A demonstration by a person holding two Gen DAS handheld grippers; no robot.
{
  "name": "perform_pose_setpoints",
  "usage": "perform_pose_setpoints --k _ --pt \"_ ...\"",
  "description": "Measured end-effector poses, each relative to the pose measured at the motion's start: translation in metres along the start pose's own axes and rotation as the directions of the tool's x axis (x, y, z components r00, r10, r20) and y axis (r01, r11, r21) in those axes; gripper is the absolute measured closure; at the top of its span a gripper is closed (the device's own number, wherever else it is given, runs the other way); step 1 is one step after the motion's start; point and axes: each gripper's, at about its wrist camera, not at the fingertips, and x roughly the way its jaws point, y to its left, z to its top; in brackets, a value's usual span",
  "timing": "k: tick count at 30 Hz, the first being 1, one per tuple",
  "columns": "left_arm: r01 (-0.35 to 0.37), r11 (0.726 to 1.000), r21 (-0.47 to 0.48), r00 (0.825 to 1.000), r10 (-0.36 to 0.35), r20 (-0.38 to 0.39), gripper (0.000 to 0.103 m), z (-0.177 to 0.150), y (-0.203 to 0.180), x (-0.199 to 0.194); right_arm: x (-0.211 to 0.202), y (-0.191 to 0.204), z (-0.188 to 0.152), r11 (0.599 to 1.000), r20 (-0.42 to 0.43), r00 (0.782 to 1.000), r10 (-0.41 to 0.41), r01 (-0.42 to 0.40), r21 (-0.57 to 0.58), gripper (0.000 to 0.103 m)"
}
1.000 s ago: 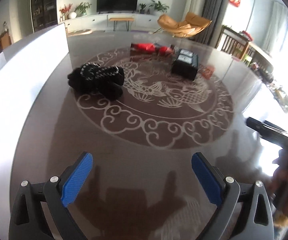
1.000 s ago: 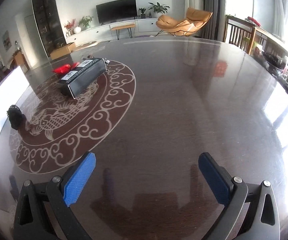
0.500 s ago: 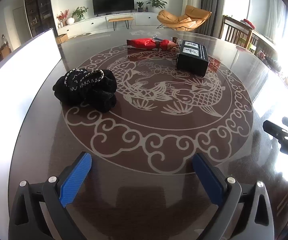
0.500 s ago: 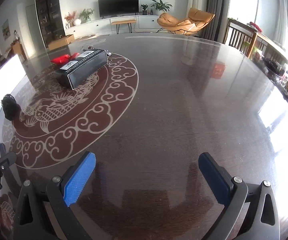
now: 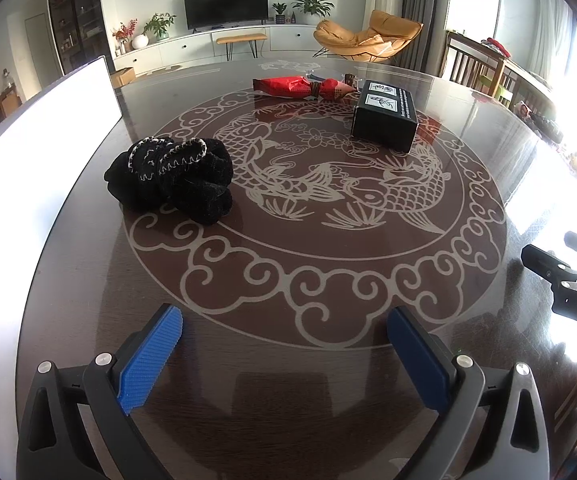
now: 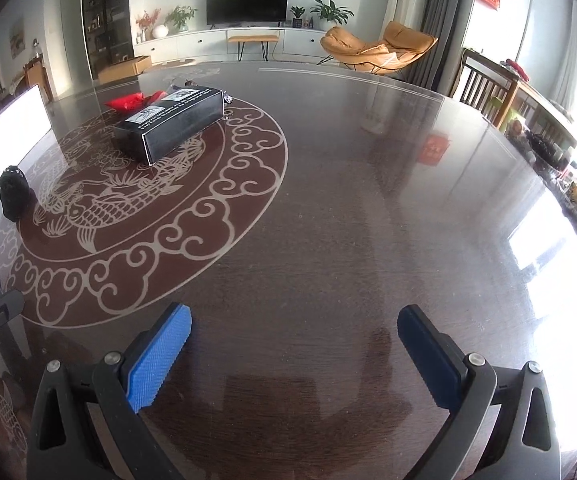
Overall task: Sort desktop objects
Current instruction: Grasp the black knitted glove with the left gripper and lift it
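A black knitted bundle with white stitching [image 5: 172, 178] lies on the left of the round dark table [image 5: 288, 380]; it shows small at the far left of the right wrist view [image 6: 13, 197]. A black box with white labels [image 5: 386, 116] lies further back right, also in the right wrist view [image 6: 172, 122]. A red packet [image 5: 302, 87] lies behind it, also seen from the right wrist [image 6: 128, 102]. My left gripper [image 5: 284, 354] is open and empty over the near table edge. My right gripper [image 6: 294, 354] is open and empty over bare table, to the right.
A white panel [image 5: 36, 136] stands along the table's left side. The right gripper's body shows at the right edge of the left wrist view [image 5: 568, 284]. Chairs [image 6: 484, 92] and a cluttered sideboard [image 6: 560, 168] stand beyond the table's right edge.
Both cameras have tilted and shifted slightly; in the left wrist view the bundle and box now appear nearer. Both grippers stay open and empty.
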Motion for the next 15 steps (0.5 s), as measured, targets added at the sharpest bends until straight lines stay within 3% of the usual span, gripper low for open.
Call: perform_pose_setpoints --k 5,10,15 --pt "-0.004 1.000 -0.018 0.999 0.003 -0.038 0.000 0.016 0.005 0.007 0.001 -0.002 0.001 1.000 -0.002 1.000 0.005 -0.005 0.003 0.000" --pt "-0.071 0.987 -0.142 0.997 0.075 0.022 0.000 0.056 0.037 0.003 0.001 -0.002 0.002 1.000 -0.001 1.000 0.003 -0.003 0.002 0.000" --pt "-0.067 0.964 -0.257 0.998 0.060 -0.036 0.000 0.095 0.070 0.037 0.000 -0.003 0.002 1.000 -0.002 1.000 0.007 -0.007 0.005 0.000"
